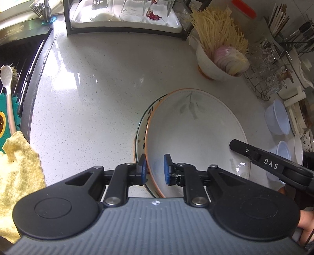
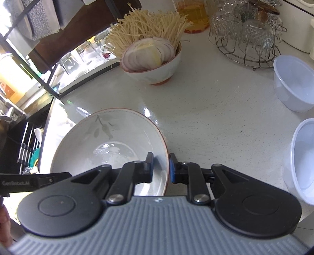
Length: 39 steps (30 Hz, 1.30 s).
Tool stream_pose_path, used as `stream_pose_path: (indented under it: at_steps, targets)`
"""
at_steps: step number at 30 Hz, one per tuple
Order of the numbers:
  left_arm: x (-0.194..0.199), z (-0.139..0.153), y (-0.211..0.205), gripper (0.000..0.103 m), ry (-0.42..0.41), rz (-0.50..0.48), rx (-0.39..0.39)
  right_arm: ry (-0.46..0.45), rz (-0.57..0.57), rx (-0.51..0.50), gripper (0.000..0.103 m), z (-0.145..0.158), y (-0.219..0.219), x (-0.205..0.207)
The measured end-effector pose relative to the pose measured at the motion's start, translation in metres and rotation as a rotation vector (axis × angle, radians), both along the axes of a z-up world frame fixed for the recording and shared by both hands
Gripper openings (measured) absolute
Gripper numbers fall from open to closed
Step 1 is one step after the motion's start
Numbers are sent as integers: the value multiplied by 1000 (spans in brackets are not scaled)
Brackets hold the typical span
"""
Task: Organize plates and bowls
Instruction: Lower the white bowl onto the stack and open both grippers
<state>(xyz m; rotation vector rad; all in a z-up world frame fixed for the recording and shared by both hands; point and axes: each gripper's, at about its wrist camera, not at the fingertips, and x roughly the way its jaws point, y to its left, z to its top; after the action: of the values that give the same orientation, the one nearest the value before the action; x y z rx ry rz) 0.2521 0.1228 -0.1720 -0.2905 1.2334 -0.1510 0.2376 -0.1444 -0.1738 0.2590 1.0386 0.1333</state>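
Note:
A white bowl with an orange rim and a grey leaf print rests on a patterned plate on the counter. My left gripper straddles the bowl's near-left rim, with a gap between the pads and the rim. My right gripper straddles the same bowl's right rim, its pads close on it. The right gripper's finger shows at the bowl's right edge in the left wrist view.
A bowl of enoki mushrooms and sliced onion stands behind. Two pale blue plastic bowls sit at the right. A wire rack of glasses, a dish rack with glasses, the sink and a yellow cloth are around.

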Motion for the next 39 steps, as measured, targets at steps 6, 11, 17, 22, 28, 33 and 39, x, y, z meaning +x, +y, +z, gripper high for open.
stream_pose_path:
  at_steps: [6, 11, 17, 22, 28, 33, 39]
  targets:
    - [-2, 9, -6, 48, -16, 12, 4, -27, -22, 40, 19, 5, -7, -2]
    - [-7, 14, -10, 53, -20, 12, 51, -59, -11, 50, 19, 15, -9, 2]
    - [-15, 24, -9, 61, -65, 50, 72, -105, 18, 64, 19, 31, -14, 1]
    - [-22, 45, -18, 61, -128, 48, 84, -164, 49, 66, 19, 52, -19, -3]
    - [-36, 81, -33, 61, -226, 57, 73, -258, 69, 66, 19, 86, -31, -17]
    - [-53, 113, -54, 61, -316, 45, 74, -320, 66, 72, 19, 112, -48, -33]
    - [-76, 137, -85, 61, -389, 21, 76, -392, 60, 55, 19, 136, -69, -58]
